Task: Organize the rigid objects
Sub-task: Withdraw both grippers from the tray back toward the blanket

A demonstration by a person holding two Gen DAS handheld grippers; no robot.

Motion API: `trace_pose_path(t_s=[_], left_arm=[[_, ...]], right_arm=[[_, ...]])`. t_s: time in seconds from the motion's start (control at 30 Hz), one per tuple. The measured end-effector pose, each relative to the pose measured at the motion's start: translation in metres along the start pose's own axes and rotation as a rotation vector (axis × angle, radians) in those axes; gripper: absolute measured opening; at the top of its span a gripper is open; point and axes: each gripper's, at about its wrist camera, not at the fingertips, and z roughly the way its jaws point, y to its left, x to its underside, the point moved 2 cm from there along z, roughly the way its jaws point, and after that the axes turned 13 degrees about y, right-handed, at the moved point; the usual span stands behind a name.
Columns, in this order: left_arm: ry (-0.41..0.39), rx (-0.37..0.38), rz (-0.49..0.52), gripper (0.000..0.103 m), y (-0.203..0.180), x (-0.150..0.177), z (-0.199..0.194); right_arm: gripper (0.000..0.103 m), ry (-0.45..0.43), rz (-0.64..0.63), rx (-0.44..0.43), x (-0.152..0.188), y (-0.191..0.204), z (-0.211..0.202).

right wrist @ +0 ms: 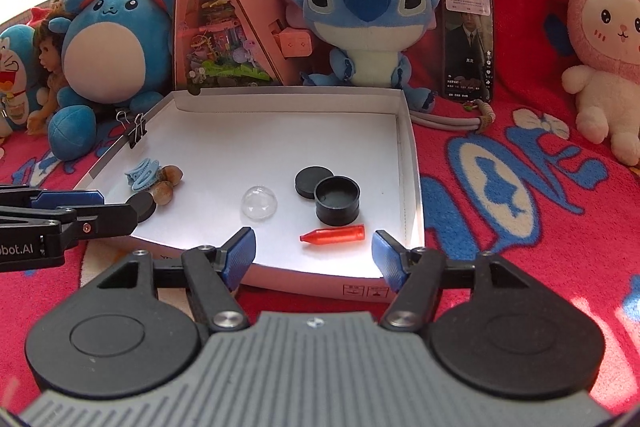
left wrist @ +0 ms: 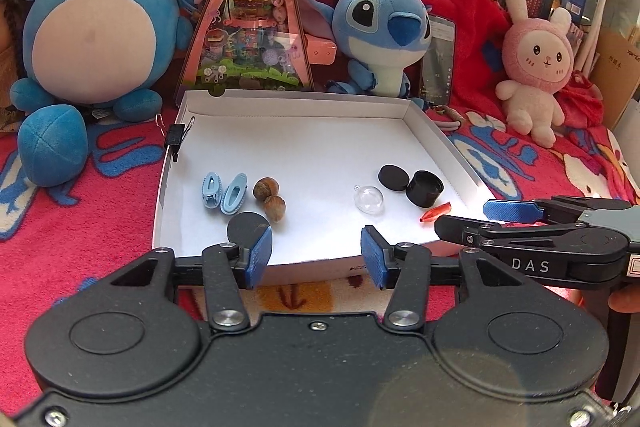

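- Left wrist view: the left claw [left wrist: 316, 259] hangs at the near edge of a shallow white box [left wrist: 304, 99] on a red blanket [left wrist: 80, 219], its blue pads wide apart, holding nothing.
- Inside the box, left side — two light blue clips [left wrist: 222, 193], two brown nuts [left wrist: 270, 197] and a flat black disc [left wrist: 245, 227], close together.
- Right side: a clear dome [left wrist: 369, 199], another black disc [left wrist: 393, 177] and an open black cup [left wrist: 424, 188] (touching that disc), and a small red cone [left wrist: 436, 213].
- Right wrist view: the right claw [right wrist: 314, 259] is also spread apart and empty — the red cone lies just beyond its pads.
- Plush toys line the back.
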Motion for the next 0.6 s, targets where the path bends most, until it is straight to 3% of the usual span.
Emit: trace_pose_path(t_s=[0.6], left_arm=[[0.021,0.084,0.074,0.05,-0.023,0.052,-0.036]], right_arm=[[0.086,-0.101,-0.216,-0.013,0.039,0.019,-0.045]])
